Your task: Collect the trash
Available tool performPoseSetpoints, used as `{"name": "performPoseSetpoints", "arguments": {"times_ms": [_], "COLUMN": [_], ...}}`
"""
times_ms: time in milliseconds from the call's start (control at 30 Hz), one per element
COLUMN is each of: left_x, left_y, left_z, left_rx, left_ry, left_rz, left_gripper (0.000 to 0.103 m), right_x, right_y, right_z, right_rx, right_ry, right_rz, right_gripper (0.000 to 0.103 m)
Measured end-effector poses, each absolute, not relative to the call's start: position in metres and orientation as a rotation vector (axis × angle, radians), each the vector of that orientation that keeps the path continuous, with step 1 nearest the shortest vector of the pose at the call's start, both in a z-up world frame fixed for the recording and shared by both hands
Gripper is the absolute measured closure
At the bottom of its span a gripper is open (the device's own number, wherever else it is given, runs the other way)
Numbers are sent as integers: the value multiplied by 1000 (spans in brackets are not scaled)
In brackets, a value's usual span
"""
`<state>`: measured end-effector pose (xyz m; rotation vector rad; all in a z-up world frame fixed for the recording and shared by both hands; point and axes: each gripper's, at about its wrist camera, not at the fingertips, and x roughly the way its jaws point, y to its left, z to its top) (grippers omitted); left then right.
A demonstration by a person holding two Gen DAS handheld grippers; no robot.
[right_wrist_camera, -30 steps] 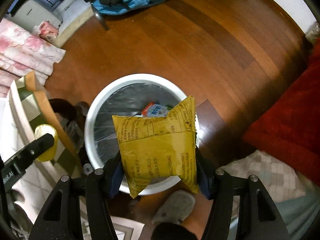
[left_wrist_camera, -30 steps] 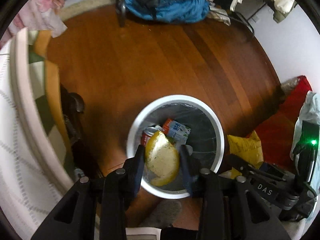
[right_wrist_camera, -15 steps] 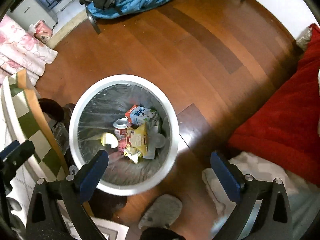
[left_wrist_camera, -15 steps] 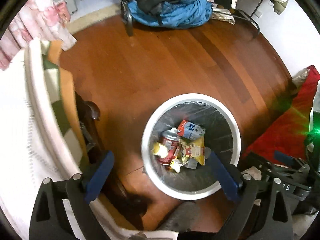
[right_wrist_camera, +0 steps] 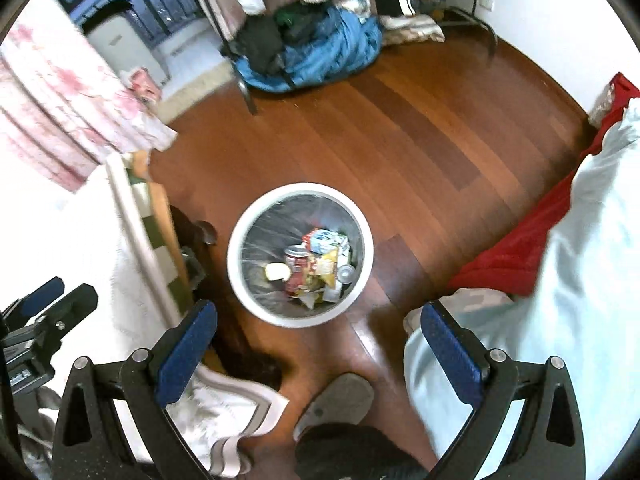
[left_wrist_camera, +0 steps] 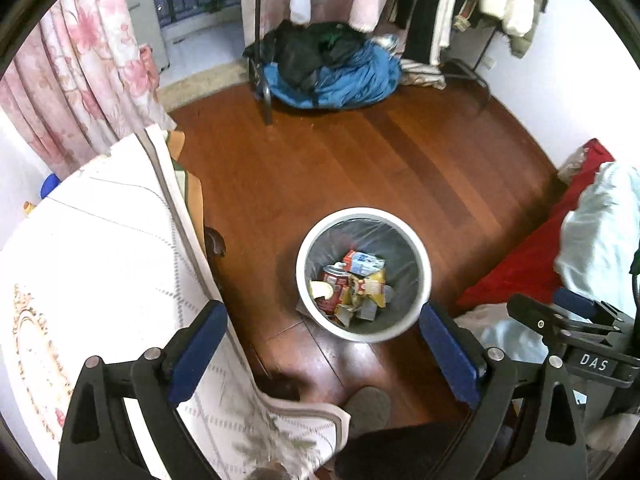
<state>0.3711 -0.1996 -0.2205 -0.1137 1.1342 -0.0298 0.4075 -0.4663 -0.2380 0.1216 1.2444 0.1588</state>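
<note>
Hovering above the round white plastic waste bin (left_wrist_camera: pixel 363 276), left claw (left_wrist_camera: pixel 322 354) and right claw (right_wrist_camera: pixel 320 350) gape wide, empty; seek remaining litter, approach squarely.

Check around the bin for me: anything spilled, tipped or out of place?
Nothing spilled. The white trash bin stands upright on the wood floor, with the can, carton and yellow wrapper inside. Both grippers, left and right, are open and empty.

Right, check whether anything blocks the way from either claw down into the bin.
Nothing visible does. The bin stands open-topped on bare floor, with both the left claw and right claw open, empty and above it.
</note>
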Motion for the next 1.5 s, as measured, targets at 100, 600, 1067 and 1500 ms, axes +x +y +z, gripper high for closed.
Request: {"name": "performPoseSetpoints", "arguments": {"times_ms": [100, 600, 1067, 1500], "left_x": [350, 232, 175, 166], "left_y": [-202, -199, -201, -190], "left_z": [-193, -66, -17, -12], "left_rx": [-107, -177, -192, -237], "left_ry": [1094, 898, 836, 846], "left_rz": [-47, -155, -214, -209], "left_gripper": [4, 4, 4, 4], "right_x": [378, 245, 186, 183], "right_y": [-471, -489, -488, -483], "right_z": [-199, -51, 4, 21], "right_rx": [128, 183, 189, 176], "right_ry": [1194, 1004, 968, 976], "right_rz": [188, 341, 437, 454], "right_gripper": [0, 0, 0, 0]}}
